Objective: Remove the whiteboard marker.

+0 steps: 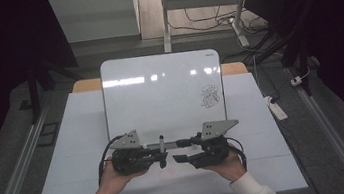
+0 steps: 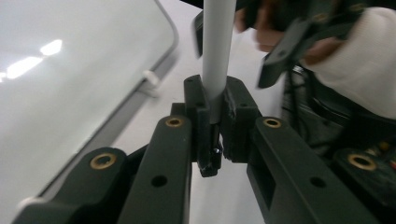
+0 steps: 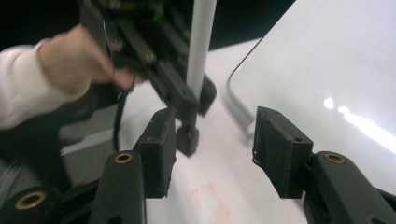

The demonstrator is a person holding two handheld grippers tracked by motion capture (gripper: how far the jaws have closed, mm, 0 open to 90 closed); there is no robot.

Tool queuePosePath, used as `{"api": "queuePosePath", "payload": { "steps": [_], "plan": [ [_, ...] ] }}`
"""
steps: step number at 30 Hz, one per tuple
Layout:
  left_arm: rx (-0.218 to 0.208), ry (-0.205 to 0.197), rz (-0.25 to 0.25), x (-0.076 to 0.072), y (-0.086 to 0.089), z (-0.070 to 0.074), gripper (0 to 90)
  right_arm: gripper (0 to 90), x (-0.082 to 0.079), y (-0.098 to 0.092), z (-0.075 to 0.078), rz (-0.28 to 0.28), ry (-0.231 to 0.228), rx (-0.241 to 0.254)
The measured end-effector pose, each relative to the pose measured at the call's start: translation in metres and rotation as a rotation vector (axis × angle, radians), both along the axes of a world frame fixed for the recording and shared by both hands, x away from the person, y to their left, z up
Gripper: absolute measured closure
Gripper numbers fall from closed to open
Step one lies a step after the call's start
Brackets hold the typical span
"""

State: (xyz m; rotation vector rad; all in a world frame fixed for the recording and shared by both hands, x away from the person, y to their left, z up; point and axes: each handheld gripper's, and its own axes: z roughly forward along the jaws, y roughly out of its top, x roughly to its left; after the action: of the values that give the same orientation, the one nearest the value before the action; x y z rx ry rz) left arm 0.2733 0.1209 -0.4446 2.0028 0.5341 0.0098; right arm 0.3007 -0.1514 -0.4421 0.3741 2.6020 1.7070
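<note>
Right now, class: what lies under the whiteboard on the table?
The whiteboard lies flat on the white table, overlapping its far wooden edge. Scribbles mark its top. Anything beneath is covered.

Left gripper (image 2: 215, 122) clamps a marker (image 2: 216, 56).
Whiteboard (image 2: 70, 88) at left; right gripper (image 2: 289, 51) far right, blurred.

The marker (image 2: 217, 51) has a pale grey barrel and a black cap end, and both grippers are black with brass-coloured rivets. The whiteboard (image 1: 160, 96) is glossy white with a black scribble (image 1: 209, 95). The table (image 1: 81, 154) is white, with a faint reddish smudge (image 3: 212, 203).
</note>
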Motion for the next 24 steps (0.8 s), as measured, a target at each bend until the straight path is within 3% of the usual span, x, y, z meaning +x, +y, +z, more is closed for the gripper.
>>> {"api": "queuePosePath", "payload": {
  "steps": [5,10,15,24],
  "plan": [
    [-0.011,0.012,-0.080,-0.002,-0.009,-0.002,81.3,50.8,-0.001,0.008,-0.011,0.121,0.017,-0.049],
    [-0.038,0.022,-0.136,-0.003,-0.012,-0.003,81.3,61.1,-0.006,0.020,-0.017,0.220,0.041,-0.073],
    [-0.054,0.024,-0.177,-0.004,-0.013,-0.003,81.3,71.4,-0.007,0.023,-0.018,0.257,0.057,-0.084],
    [-0.039,0.046,-0.219,-0.002,-0.013,-0.004,81.3,73.1,-0.007,0.025,-0.020,0.293,0.095,-0.109]
  ]
}}
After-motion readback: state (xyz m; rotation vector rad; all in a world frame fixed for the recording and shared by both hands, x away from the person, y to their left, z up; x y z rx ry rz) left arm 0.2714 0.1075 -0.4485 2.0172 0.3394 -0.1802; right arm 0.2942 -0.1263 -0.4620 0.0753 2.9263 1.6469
